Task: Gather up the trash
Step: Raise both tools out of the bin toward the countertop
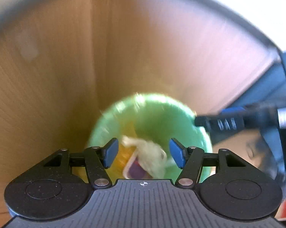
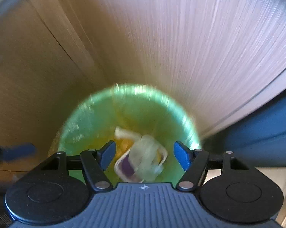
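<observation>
Both views look down into a green trash bin (image 1: 158, 117) that stands in a corner between wood-grain panels (image 1: 44, 87), and both are smeared with motion blur, so fine detail is unreliable. The left gripper (image 1: 143, 153) hangs over the bin's mouth with its blue fingers (image 1: 111, 153) spread wide and nothing between them; the right gripper (image 2: 143, 155) is likewise spread and empty over the same opening, and it shows in the left view as a dark shape at the bin's right rim. The trash is already inside the bin: a crumpled pale wrapper (image 2: 146, 159) lies across a white tray with a purple inside (image 2: 126, 166), and yellow-orange scraps (image 1: 123, 157) sit under and beside them. Judging from this, a piece has just been dropped and the collecting step for it looks finished. The risks from here are mostly clumsy ones: the two grippers are close together over a narrow opening, so pulling out quickly could knock them against each other or catch the rim and tip the light bin. The crumpled wrapper sits high on the pile and may spring back up or slide out if the bin is jolted. Whether more trash remains outside cannot be told from these views.
</observation>
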Available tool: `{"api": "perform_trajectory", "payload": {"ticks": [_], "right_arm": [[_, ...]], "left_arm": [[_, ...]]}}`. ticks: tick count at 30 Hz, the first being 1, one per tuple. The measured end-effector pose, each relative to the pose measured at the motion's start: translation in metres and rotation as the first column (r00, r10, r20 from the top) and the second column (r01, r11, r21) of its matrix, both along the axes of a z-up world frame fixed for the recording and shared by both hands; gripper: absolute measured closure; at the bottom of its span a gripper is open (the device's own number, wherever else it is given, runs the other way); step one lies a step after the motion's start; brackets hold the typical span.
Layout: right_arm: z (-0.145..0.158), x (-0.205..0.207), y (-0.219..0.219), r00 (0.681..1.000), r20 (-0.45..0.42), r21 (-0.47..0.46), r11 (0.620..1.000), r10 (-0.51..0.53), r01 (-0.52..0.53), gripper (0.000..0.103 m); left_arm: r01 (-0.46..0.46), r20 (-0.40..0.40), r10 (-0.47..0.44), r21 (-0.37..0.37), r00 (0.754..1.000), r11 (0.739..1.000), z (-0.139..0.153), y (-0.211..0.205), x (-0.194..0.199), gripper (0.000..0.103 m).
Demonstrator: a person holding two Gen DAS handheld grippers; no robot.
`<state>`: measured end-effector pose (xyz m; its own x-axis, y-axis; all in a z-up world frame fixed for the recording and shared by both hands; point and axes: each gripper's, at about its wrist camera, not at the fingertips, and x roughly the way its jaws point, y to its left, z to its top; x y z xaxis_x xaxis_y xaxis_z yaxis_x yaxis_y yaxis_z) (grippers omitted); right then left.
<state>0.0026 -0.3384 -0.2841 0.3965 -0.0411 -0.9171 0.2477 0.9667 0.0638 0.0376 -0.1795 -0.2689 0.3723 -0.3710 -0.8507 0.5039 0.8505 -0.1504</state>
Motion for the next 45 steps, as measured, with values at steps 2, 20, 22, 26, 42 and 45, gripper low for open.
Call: {"api": "perform_trajectory", "payload": {"ticks": [2,20,22,26,42,45], "right_arm": [[0.032,-0.009,0.005,0.997,0.076,-0.077,0.997,0.013,-0.007,0.023],[0.206,0.052,0.067,0.857,0.481,-0.058,0.982,0.187,-0.181,0.014],[0.214,0.066,0.084,0.845,0.492,-0.064,0.977,0.21,-0.205,0.014],[0.227,0.094,0.116,0.831,0.504,-0.084,0.971,0.235,-0.223,0.014],[0.255,0.23,0.237,0.753,0.474,-0.205,0.889,0.456,-0.409,0.014],[0.264,0.273,0.268,0.733,0.487,-0.153,0.873,0.475,-0.464,0.014]], "left_arm": [[-0.041,0.05,0.041,-0.007,0.998,0.999,0.039,0.001,0.0,0.038],[-0.256,0.398,0.254,-0.049,0.881,0.965,0.224,0.078,0.039,0.038],[-0.266,0.394,0.271,-0.069,0.878,0.962,0.233,0.094,0.046,0.038],[-0.322,0.365,0.344,-0.124,0.865,0.939,0.23,0.136,0.071,0.038],[-0.553,0.195,0.628,-0.329,0.754,0.766,0.206,0.294,0.153,0.038],[-0.567,0.192,0.636,-0.314,0.747,0.761,0.206,0.308,0.151,0.038]]}}
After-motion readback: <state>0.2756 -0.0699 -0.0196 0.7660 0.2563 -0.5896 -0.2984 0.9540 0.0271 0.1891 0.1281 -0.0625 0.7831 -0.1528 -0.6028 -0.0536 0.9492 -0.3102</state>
